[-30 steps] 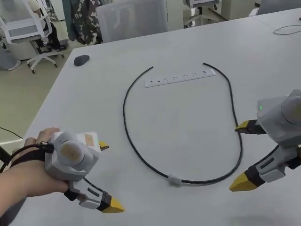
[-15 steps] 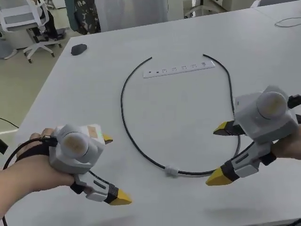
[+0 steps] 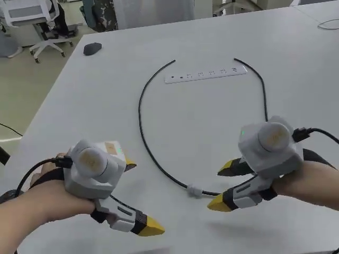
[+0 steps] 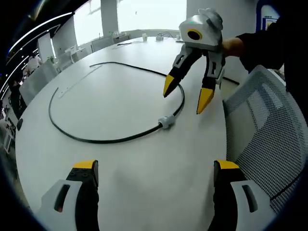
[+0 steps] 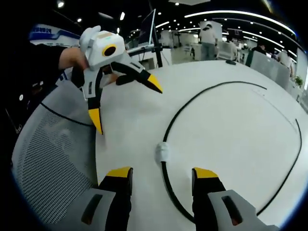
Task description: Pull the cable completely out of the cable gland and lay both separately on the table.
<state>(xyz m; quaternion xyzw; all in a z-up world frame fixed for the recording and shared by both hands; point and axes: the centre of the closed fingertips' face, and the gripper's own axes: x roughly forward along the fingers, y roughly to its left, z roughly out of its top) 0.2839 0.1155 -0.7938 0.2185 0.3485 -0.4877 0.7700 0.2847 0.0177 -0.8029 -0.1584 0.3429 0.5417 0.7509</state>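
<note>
A long black cable (image 3: 141, 121) lies in a wide loop on the white table (image 3: 95, 106). A small white cable gland (image 3: 194, 189) sits on it at the loop's near end. My right gripper (image 3: 216, 187) is open just right of the gland, its yellow tips pointing at it; in the right gripper view the gland (image 5: 161, 152) lies a short way ahead of the right gripper (image 5: 162, 173), in line with the gap between its jaws. My left gripper (image 3: 142, 197) is open too, holding nothing, to the left of the gland (image 4: 165, 122) and well short of it.
A white power strip (image 3: 205, 74) lies across the far opening of the loop. A dark mouse (image 3: 92, 49) sits near the table's far left corner. Office chairs (image 3: 32, 21) stand beyond the table. A mesh chair back (image 4: 260, 125) is close to the near edge.
My right gripper has come in from the right and lowered, so its open tips now sit beside the gland. The left gripper has moved little. The cable lies as before.
</note>
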